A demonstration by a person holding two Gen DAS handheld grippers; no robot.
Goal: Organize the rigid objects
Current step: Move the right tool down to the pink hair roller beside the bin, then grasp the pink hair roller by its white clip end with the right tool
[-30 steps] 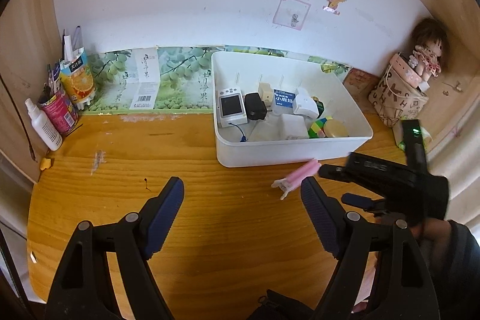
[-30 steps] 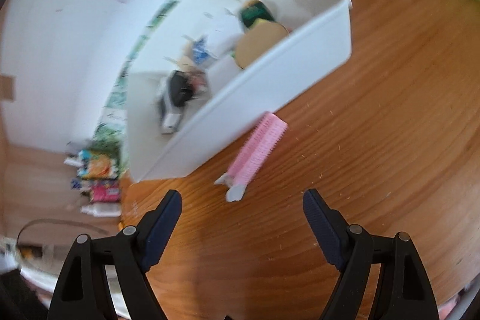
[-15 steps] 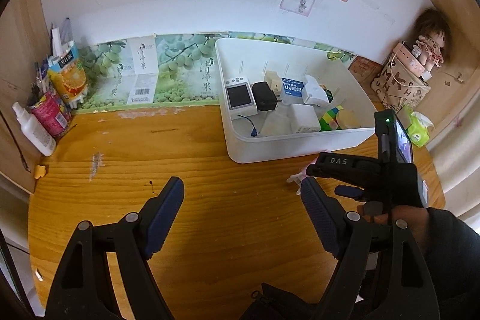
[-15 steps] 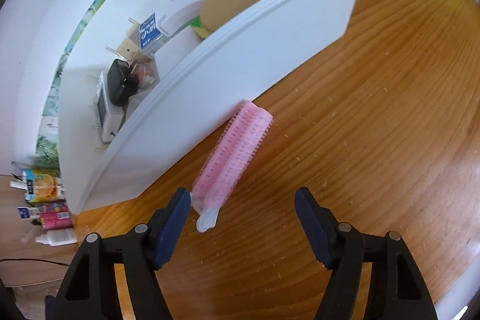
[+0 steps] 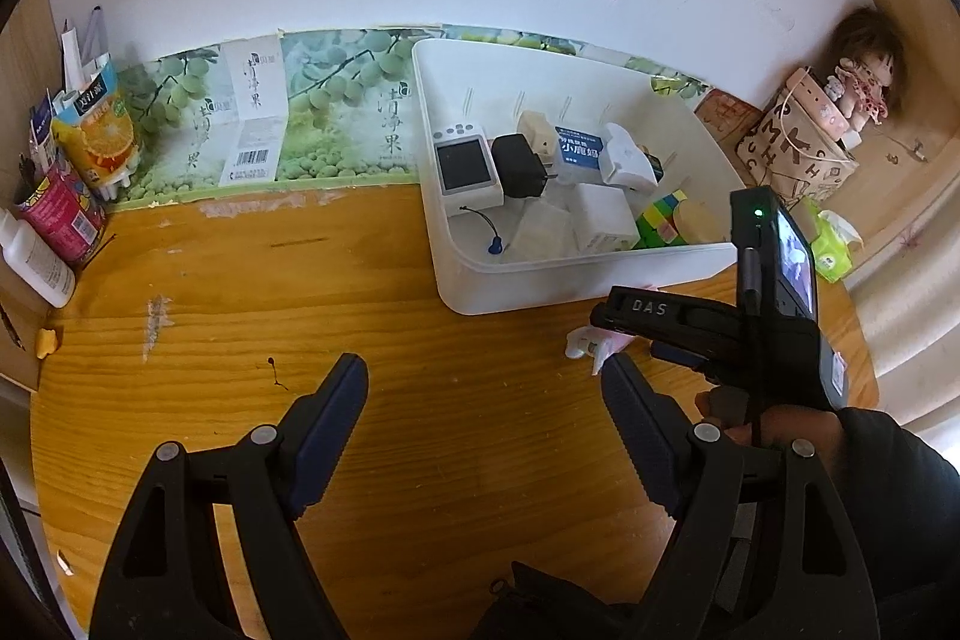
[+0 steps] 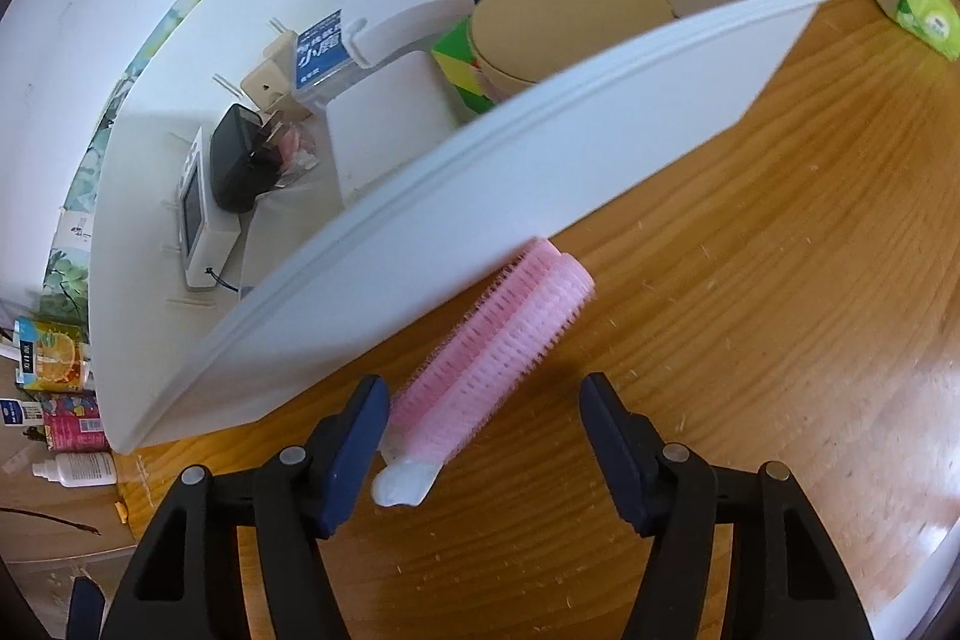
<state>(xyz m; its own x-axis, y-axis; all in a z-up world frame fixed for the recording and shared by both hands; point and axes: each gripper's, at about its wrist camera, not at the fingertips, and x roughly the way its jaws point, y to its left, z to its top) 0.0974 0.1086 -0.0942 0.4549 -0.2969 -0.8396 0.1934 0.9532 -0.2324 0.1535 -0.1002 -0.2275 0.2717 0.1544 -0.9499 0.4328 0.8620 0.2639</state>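
Beside the bin (image 6: 540,148), my right gripper (image 6: 483,421) is closing around the pink roller (image 6: 498,340), not yet clamped; left gripper (image 5: 483,424) apart, empty.

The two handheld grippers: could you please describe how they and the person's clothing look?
The left gripper and right gripper share black plastic frames with silver rivets and dark blue ribbed fingers. The left wrist view shows white "DAS" lettering, a small screen and a green light on the right gripper, with a dark sleeve behind.
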